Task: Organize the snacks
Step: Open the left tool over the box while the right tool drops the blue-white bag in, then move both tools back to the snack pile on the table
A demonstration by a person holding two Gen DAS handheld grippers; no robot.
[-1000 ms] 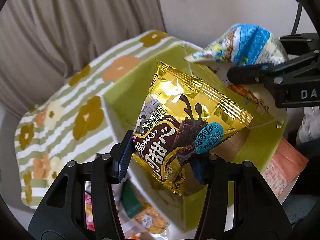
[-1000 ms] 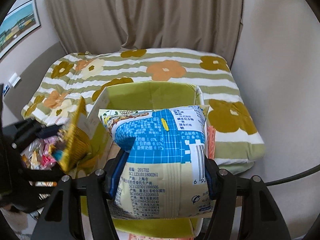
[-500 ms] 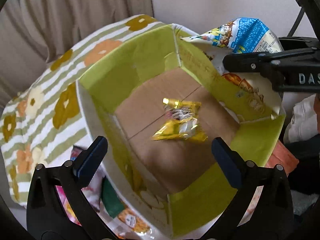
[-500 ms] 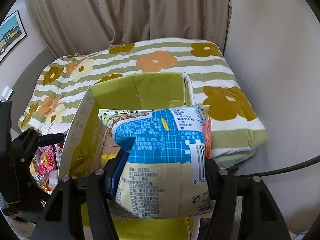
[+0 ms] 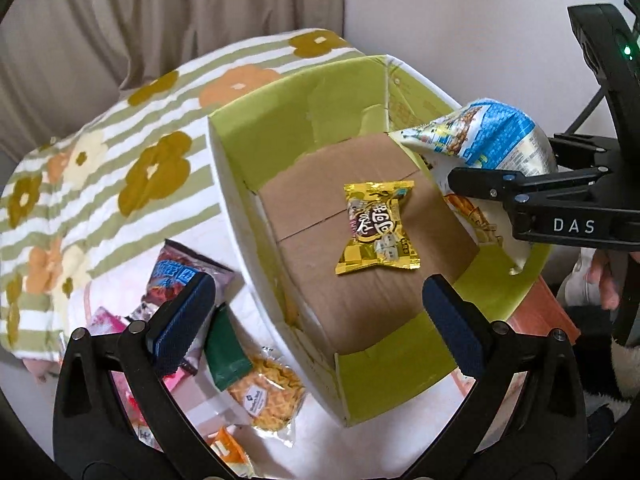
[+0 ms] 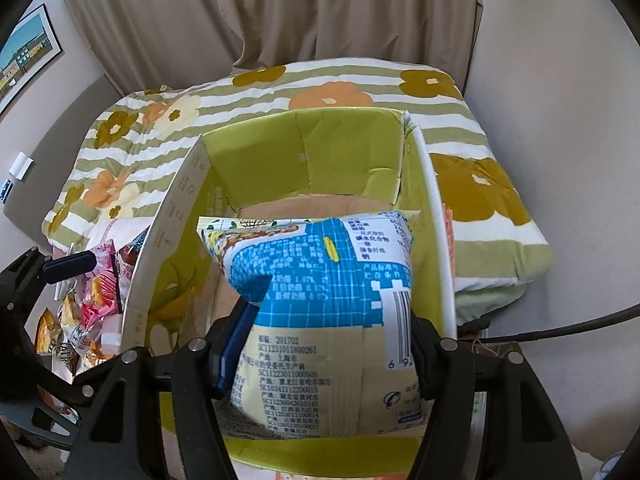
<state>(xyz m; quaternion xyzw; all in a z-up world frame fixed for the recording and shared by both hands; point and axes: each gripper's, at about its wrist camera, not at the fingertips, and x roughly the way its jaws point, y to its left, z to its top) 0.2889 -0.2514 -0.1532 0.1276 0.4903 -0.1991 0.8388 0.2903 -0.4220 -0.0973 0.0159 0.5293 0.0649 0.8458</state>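
Over the green cardboard box (image 5: 256,148) we hold both grippers. Our left gripper (image 5: 316,312) stands wide apart, nothing between its blue pads. Below it the gold snack packet (image 5: 378,230) lies flat on the brown cardboard floor of the box, near the middle, printed face up, touching neither pad.

Our right gripper (image 6: 324,344) has just been opening; the blue-and-white snack bag (image 6: 320,312) sits between its jaws. Both pads are against the bag's sides in the right wrist view, the left pad (image 6: 236,344) pushing a dent into the film, so we record the bag as gripped. The bag hangs above the near part of the box, barcode side toward the camera, top edge tilted away. In the left wrist view the same bag shows at the box's right wall, above the rim.

Outside the box, on its left, loose snacks (image 5: 192,320) lie on a white surface: a purple packet (image 5: 176,276), pink wrappers, a dark green pouch (image 5: 226,354), a clear bag of yellow crisps (image 5: 268,396). The box rests against a striped flower-print quilt (image 6: 340,88). Beige curtains (image 6: 280,12) hang behind. A framed picture (image 6: 28,54) is on the left wall.
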